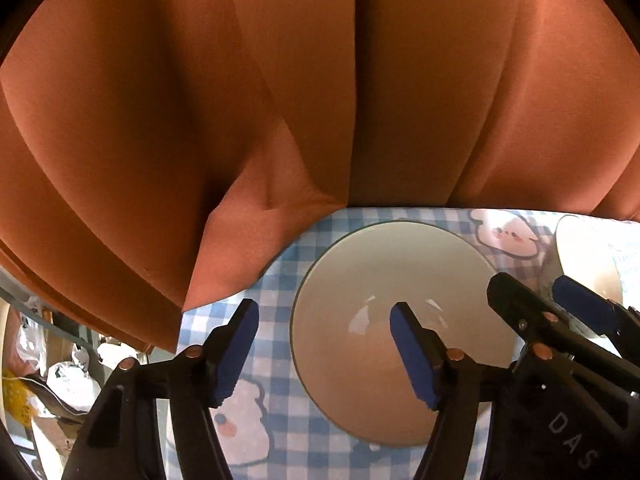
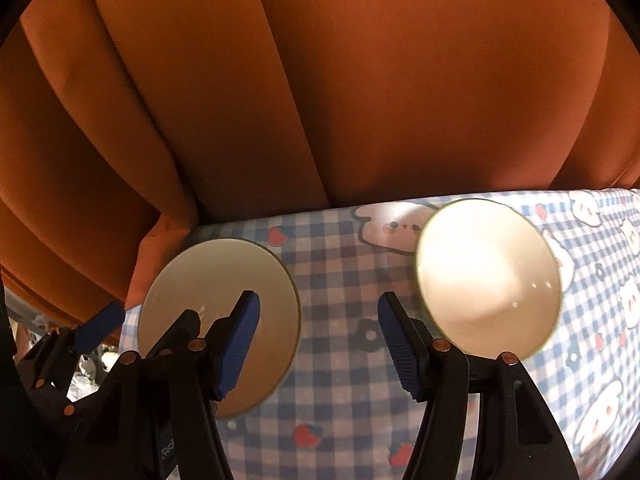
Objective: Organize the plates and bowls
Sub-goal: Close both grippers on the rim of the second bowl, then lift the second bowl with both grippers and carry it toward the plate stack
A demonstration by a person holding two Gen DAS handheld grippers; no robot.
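Two white bowls stand on the checked tablecloth [image 2: 340, 380]. The left bowl [image 1: 400, 280] [image 2: 208, 280] sits near the table's left edge, and the right bowl [image 2: 488, 276] [image 1: 580, 248] is brightly lit beside it. My left gripper [image 1: 326, 354] [image 2: 140, 328] is open and straddles the left bowl's left rim, one pad outside and one over the bowl's inside. My right gripper [image 2: 320, 346] [image 1: 548, 300] is open above the cloth between the two bowls. Its left finger overlaps the left bowl, and its right finger is next to the right bowl's rim. Neither gripper touches a bowl.
Orange curtain folds [image 1: 280, 80] [image 2: 360, 80] hang close behind the table's far edge and drape past its left corner. Beyond the left edge, plastic bags and clutter [image 1: 60, 380] lie lower down. The cloth carries cartoon prints and runs on to the right [image 2: 592, 320].
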